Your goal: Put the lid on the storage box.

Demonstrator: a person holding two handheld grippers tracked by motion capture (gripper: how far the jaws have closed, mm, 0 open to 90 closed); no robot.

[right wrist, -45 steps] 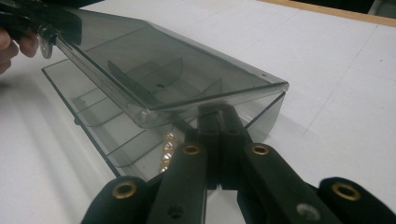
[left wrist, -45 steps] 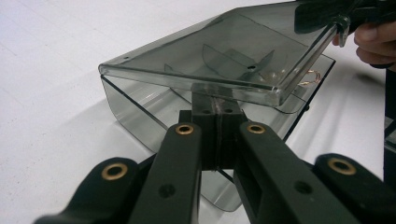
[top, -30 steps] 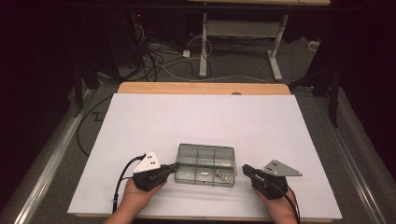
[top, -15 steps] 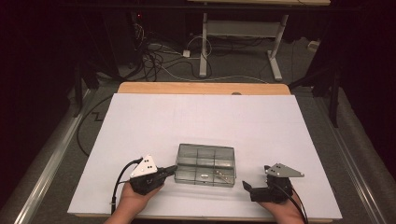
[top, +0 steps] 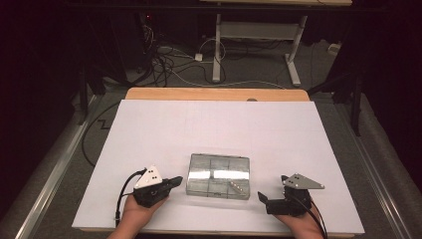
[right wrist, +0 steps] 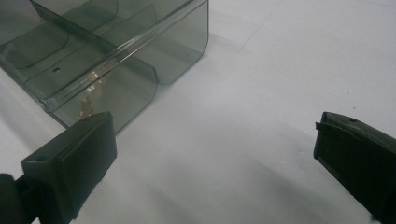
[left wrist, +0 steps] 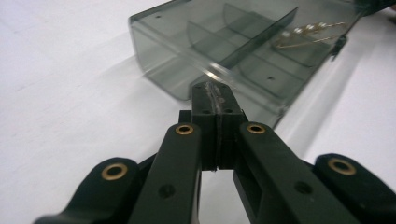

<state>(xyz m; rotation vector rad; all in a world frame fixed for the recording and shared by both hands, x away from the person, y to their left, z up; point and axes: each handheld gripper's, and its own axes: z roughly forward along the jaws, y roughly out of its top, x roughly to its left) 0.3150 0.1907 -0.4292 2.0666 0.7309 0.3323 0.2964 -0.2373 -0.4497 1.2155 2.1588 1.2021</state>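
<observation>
1. High view first: my two hands come in at 6 o'clock, the left gripper [top: 175, 180] at about 7 and the right gripper [top: 262, 197] at about 5, both low on the white sheet [top: 214, 124].
2. From the left gripper view I see its jaws pressed flat together with nothing between them, tips just short of the box [left wrist: 243, 51] wall at 12 o'clock; I cannot tell if they touch it.
3. From the right gripper view I see its jaws spread wide, bare sheet between them, and a corner of the box [right wrist: 112, 51] at 11 o'clock, apart from both jaws.
4. Between the grippers, near the sheet's front edge, sits the box [top: 218, 175]: clear, smoky, lid shut, split into compartments.
5. Small metal bits [top: 236, 186] lie in its compartment nearest the right gripper; they are too small to name.
6. Beyond the sheet I see the table's wooden edge [top: 214, 93] at 12 o'clock, then cables [top: 169, 59] on the floor and a white frame [top: 259, 35].
</observation>
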